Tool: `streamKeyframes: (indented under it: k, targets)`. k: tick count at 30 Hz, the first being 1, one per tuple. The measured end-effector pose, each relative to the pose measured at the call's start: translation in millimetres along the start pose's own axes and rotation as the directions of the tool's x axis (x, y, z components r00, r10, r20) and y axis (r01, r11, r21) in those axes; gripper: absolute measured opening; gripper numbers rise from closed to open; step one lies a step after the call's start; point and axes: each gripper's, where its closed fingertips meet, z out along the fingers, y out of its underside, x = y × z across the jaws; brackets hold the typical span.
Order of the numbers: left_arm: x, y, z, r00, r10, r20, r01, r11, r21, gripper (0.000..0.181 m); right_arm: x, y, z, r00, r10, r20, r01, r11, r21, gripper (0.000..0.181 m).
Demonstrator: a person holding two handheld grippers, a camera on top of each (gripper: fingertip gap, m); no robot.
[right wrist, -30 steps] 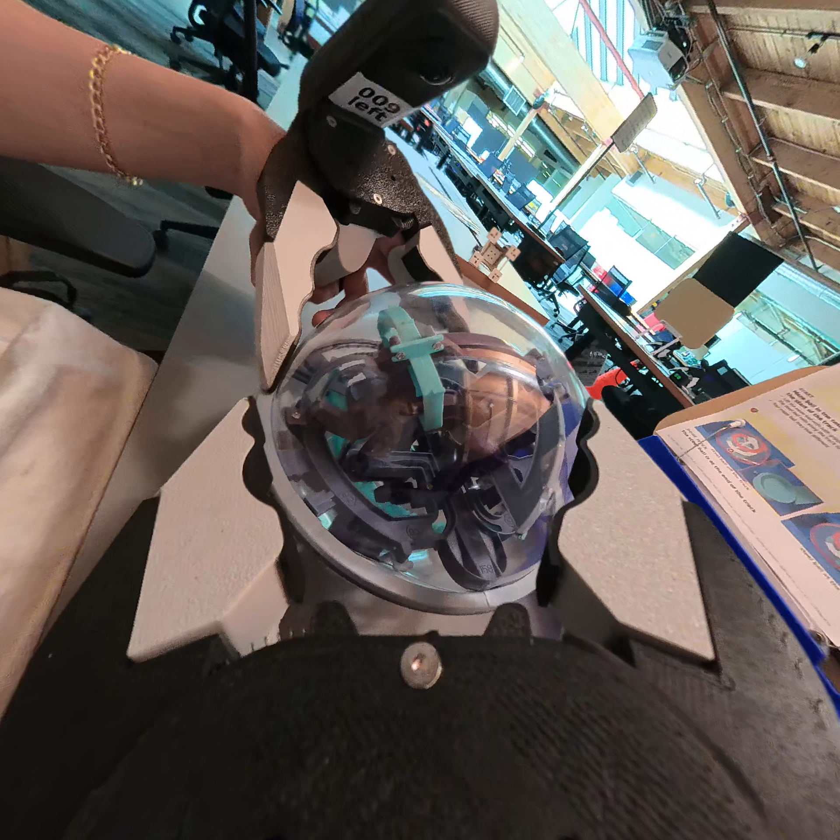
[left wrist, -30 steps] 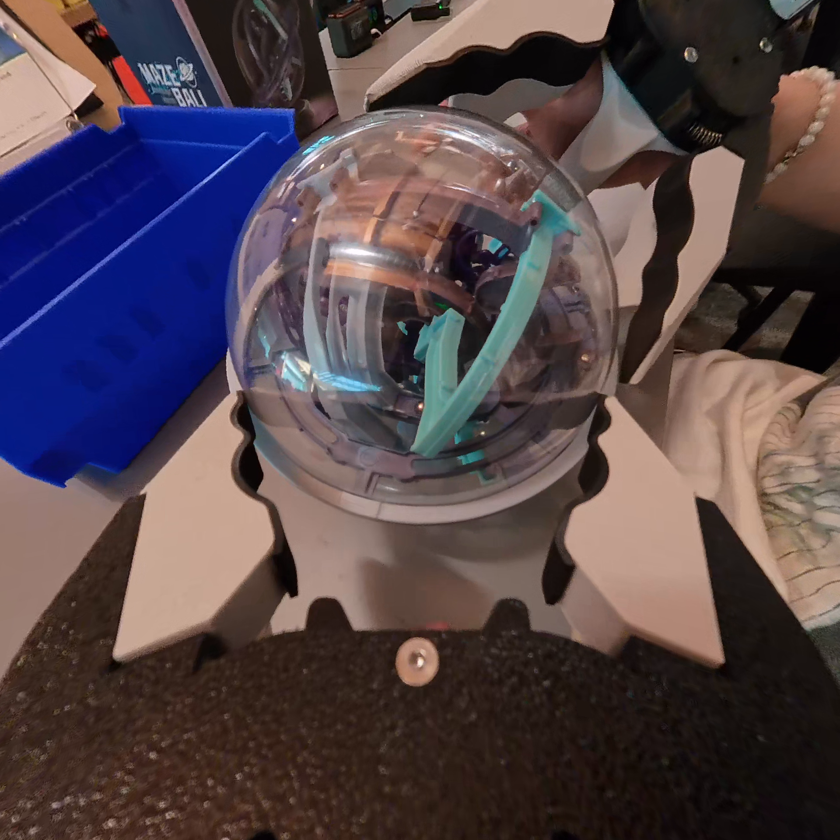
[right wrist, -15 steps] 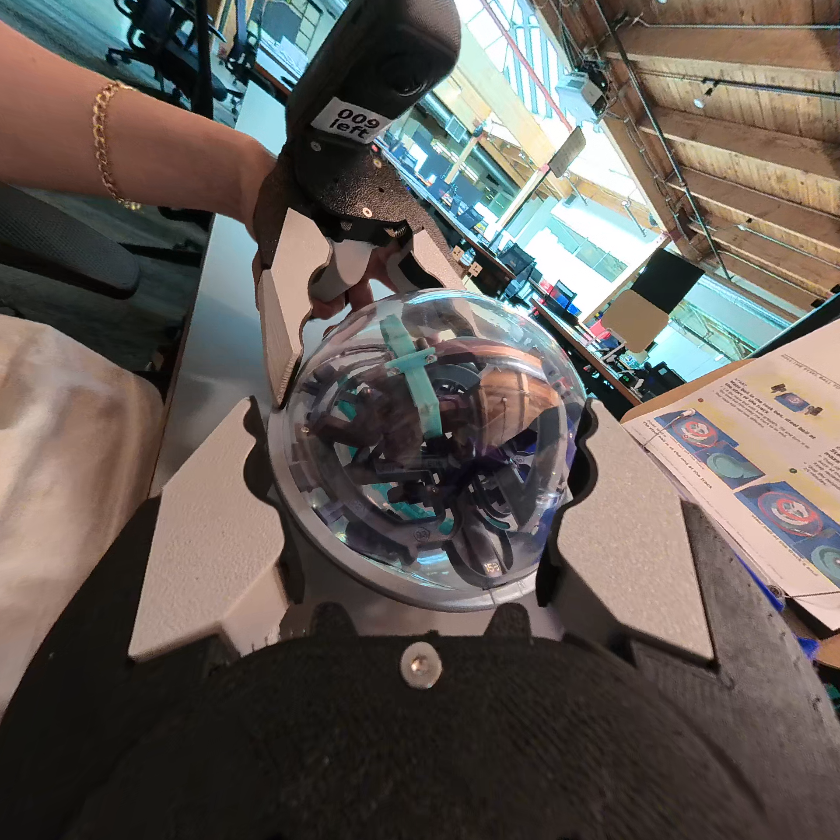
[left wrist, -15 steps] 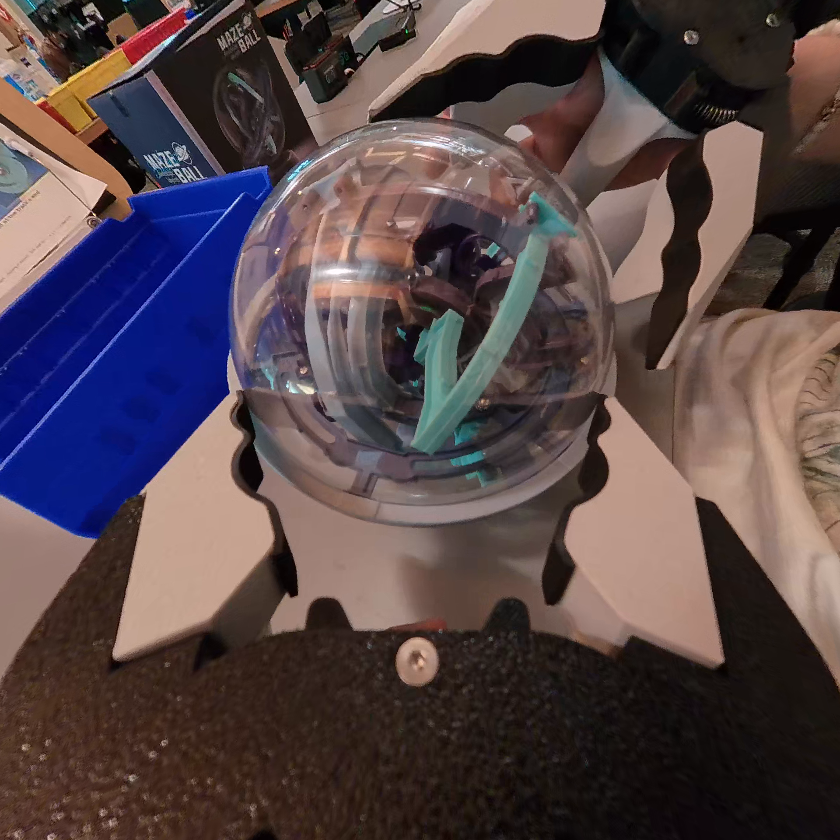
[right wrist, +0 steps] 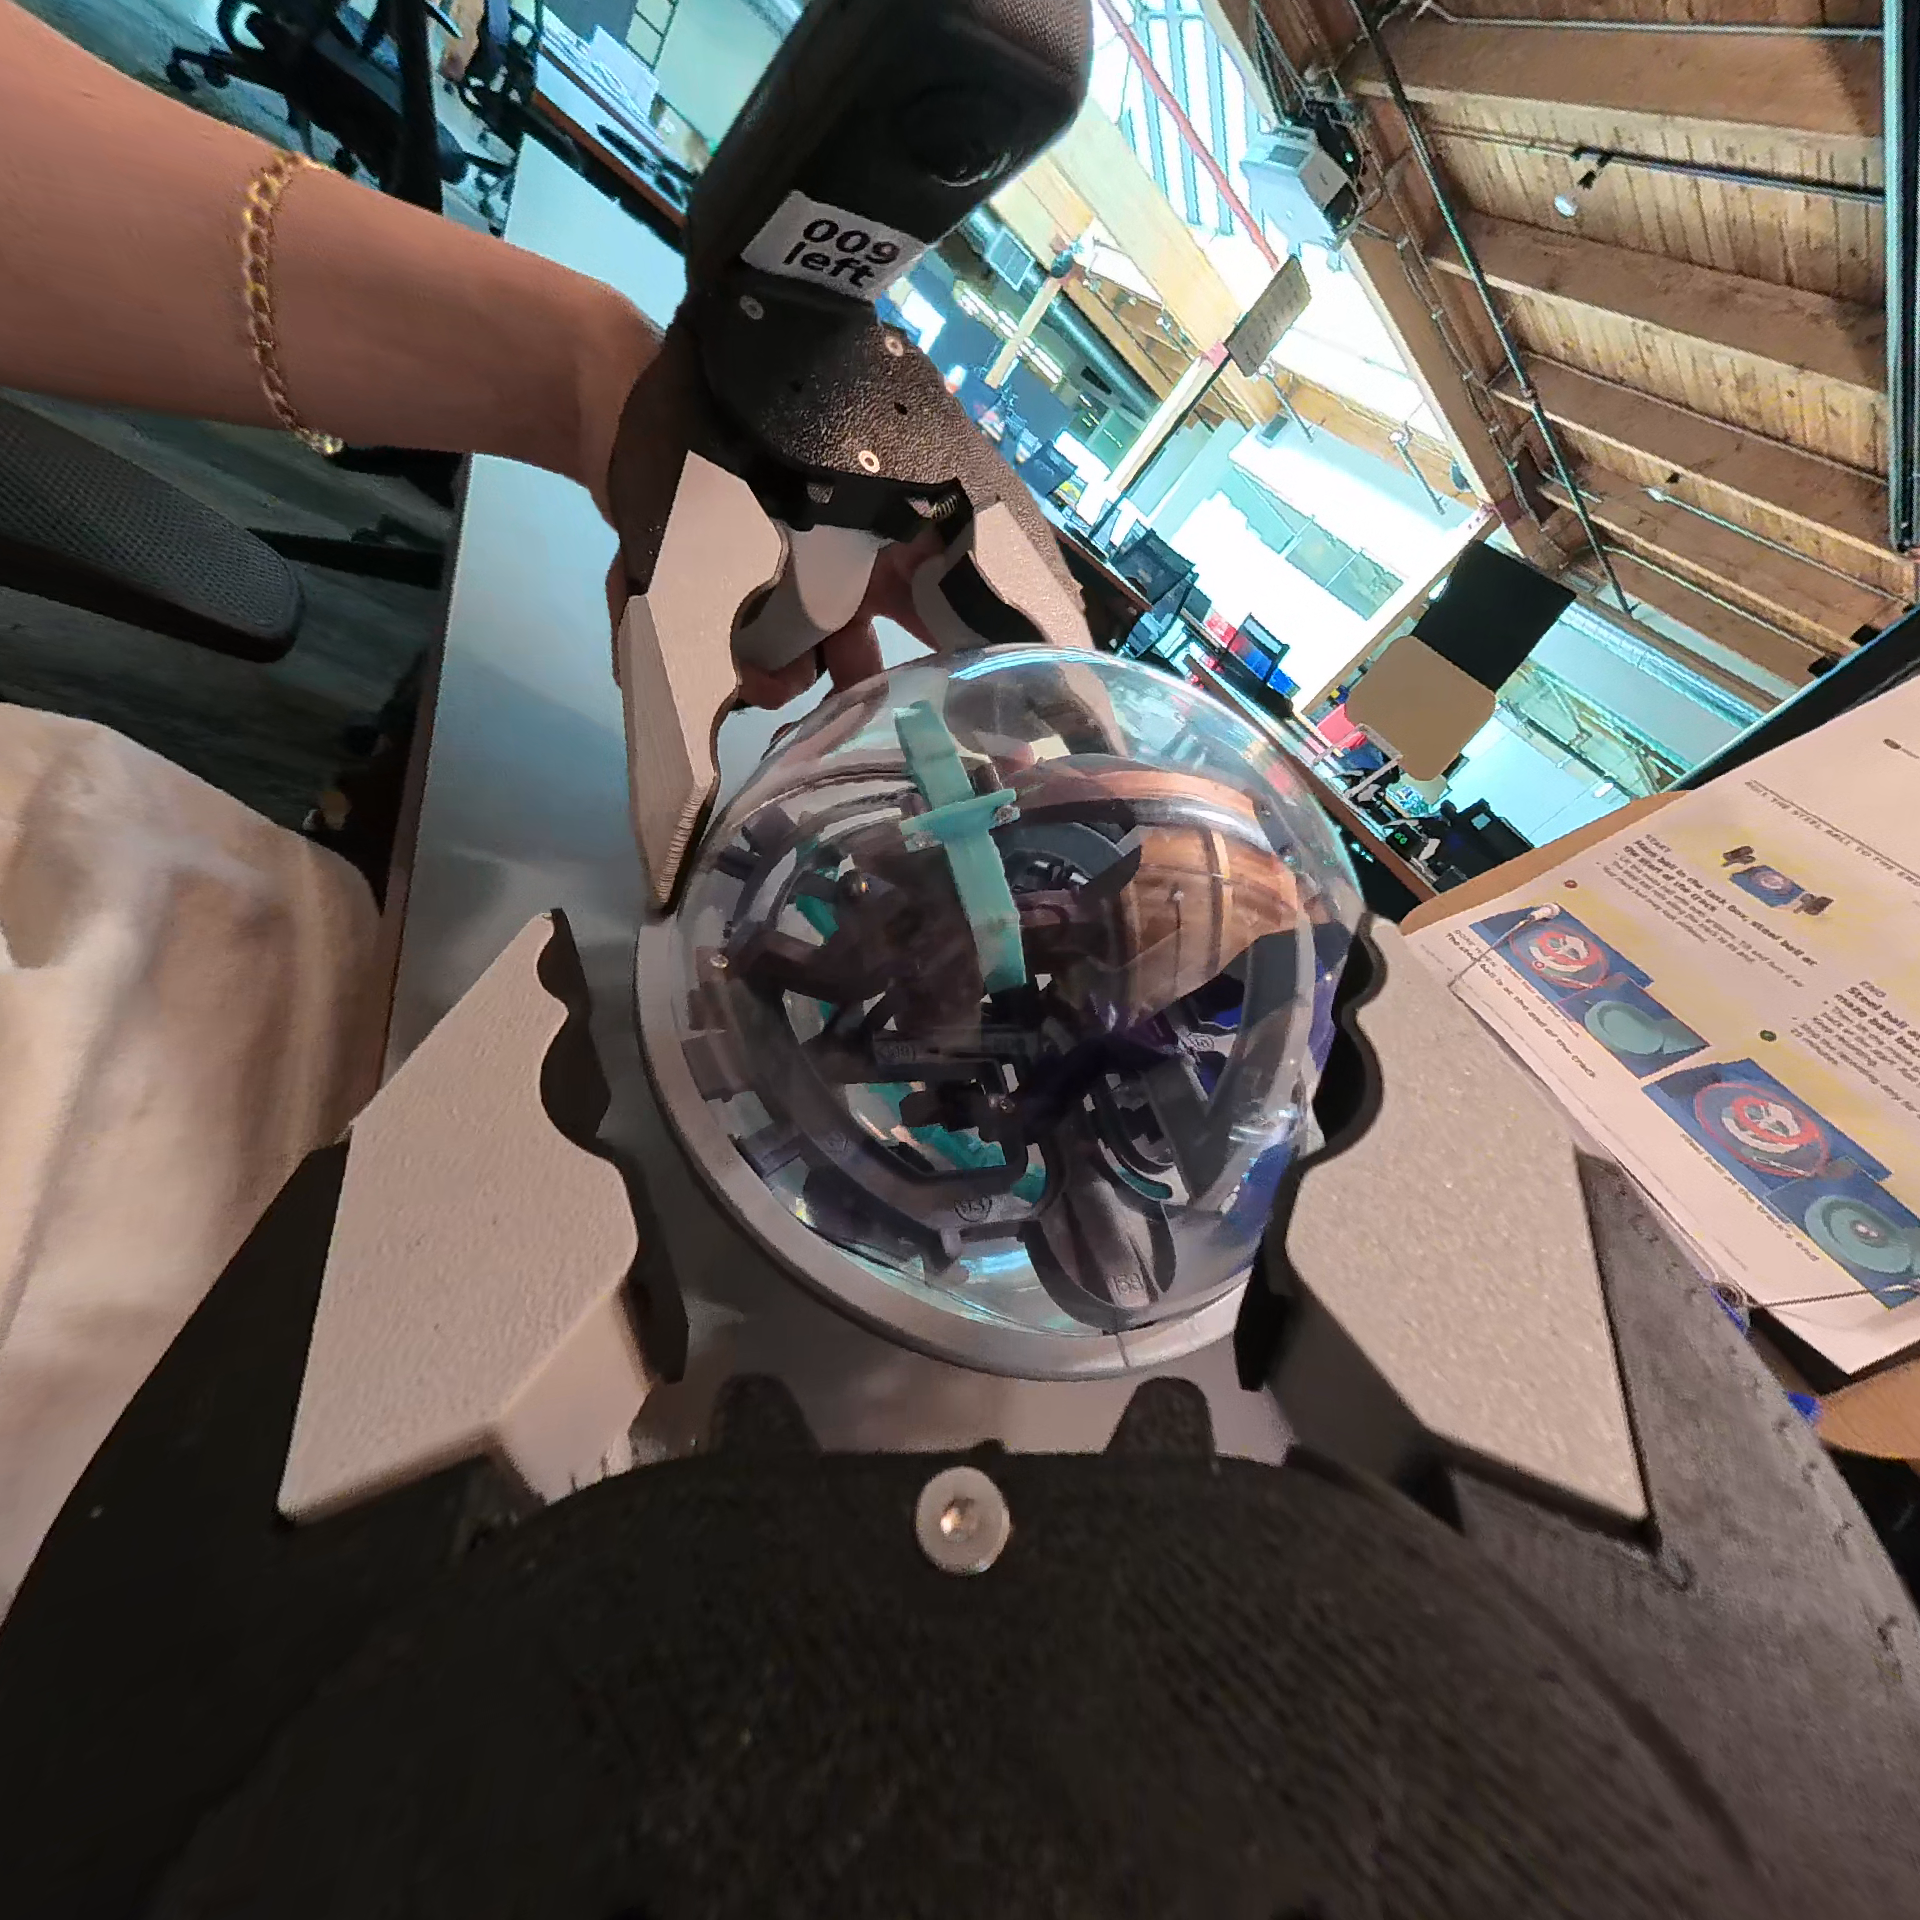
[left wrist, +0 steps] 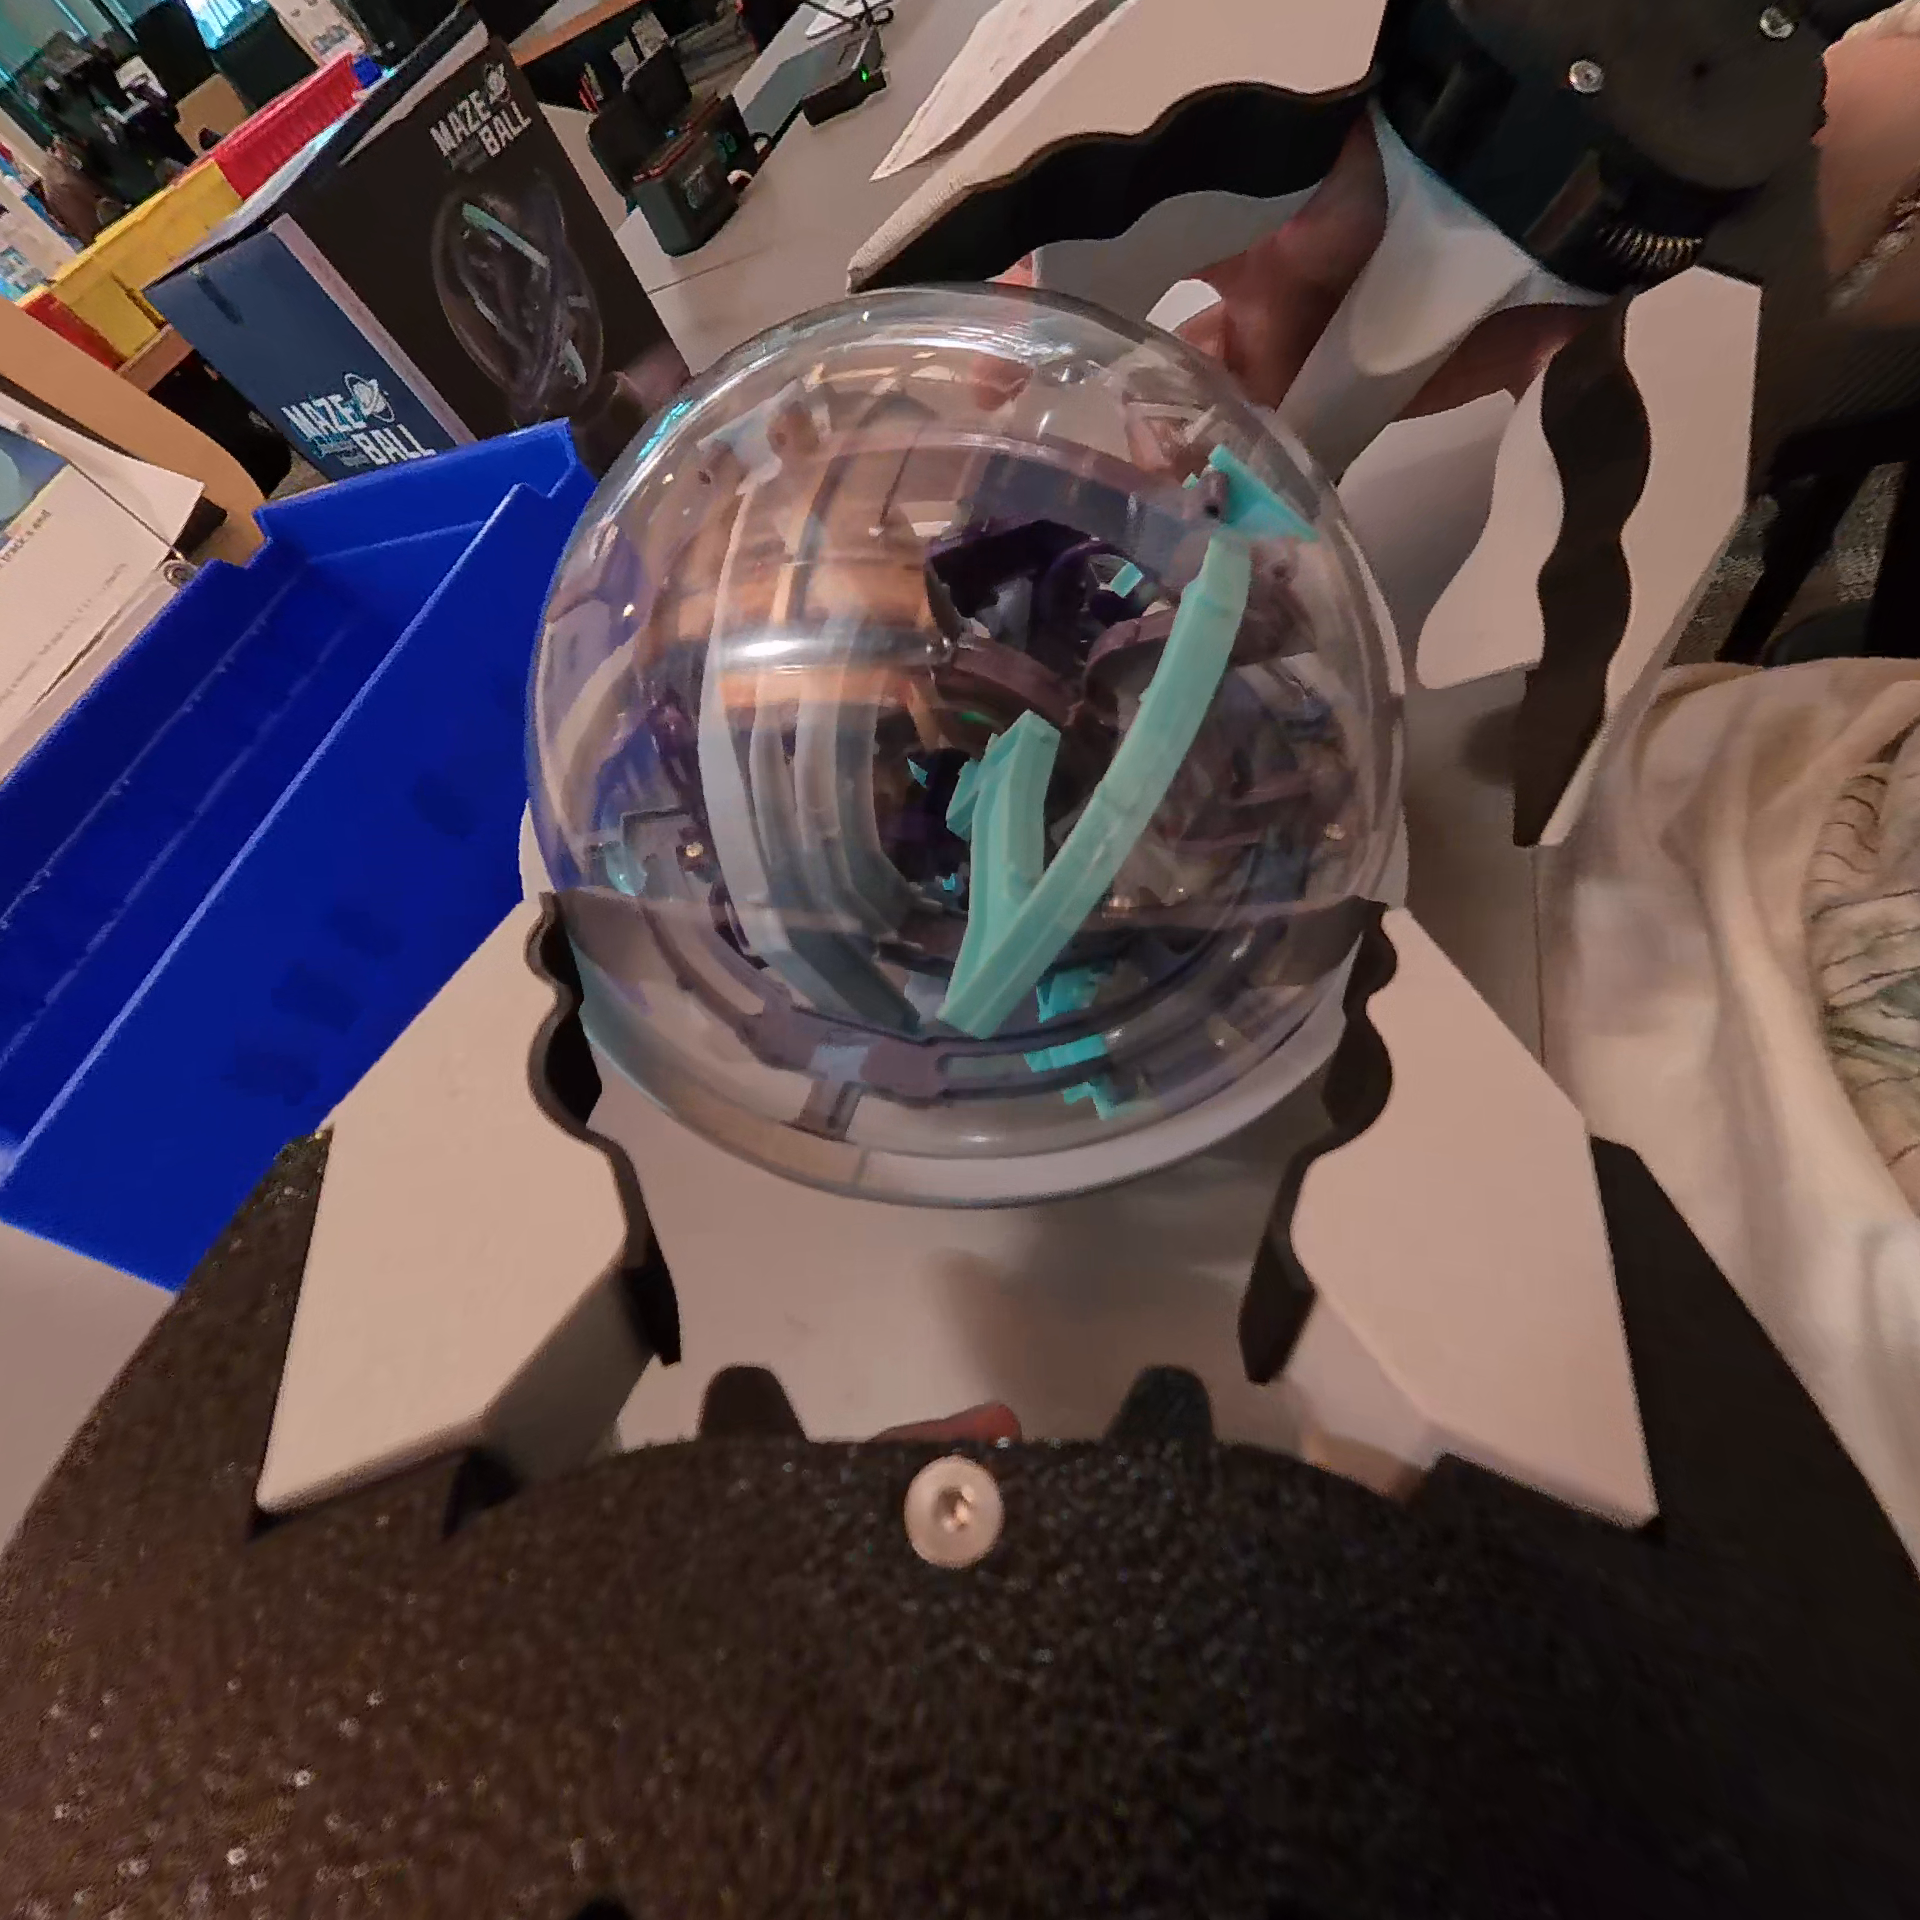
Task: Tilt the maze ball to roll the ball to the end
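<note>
The maze ball (left wrist: 966, 748) is a clear sphere with teal, grey, purple and brown tracks inside, and it is held off the table. My left gripper (left wrist: 956, 935) is shut on it, one finger on each side. My right gripper (right wrist: 956, 935) is shut on the same maze ball (right wrist: 997, 997) from the opposite side. A finger (left wrist: 1579, 582) of the right gripper shows behind the sphere in the left wrist view. A finger (right wrist: 665, 748) of the left gripper shows behind it in the right wrist view. I cannot make out the small steel ball among the tracks.
A blue bin (left wrist: 239, 779) stands left of the ball, with the toy's dark box (left wrist: 416, 291) behind it. A printed instruction sheet (right wrist: 1714, 1039) lies on cardboard beside the bin. A white cloth (left wrist: 1766, 935) is on the other side. The grey table (right wrist: 499, 727) is below.
Both grippers have tipped upward with the ball held between them. The left view now shows more of the box and room, the right view more ceiling. The grip is unchanged.
</note>
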Motion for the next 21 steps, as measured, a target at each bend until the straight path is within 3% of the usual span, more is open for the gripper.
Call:
streamKeyframes:
  k: [7, 21]
  targets:
    - [1, -6, 5, 0.999, 0.03, -0.032, -0.031, 0.999, -0.025, 0.14, 1, 5, -6, 0.997, 0.028, -0.069, -0.029, 0.999, -0.017, 0.142]
    - [-9, -15, 21, 0.984, -0.061, -0.166, 0.045, 0.994, -0.096, 0.14, 20, 29, -11, 0.988, 0.081, -0.129, -0.095, 0.99, -0.107, 0.144]
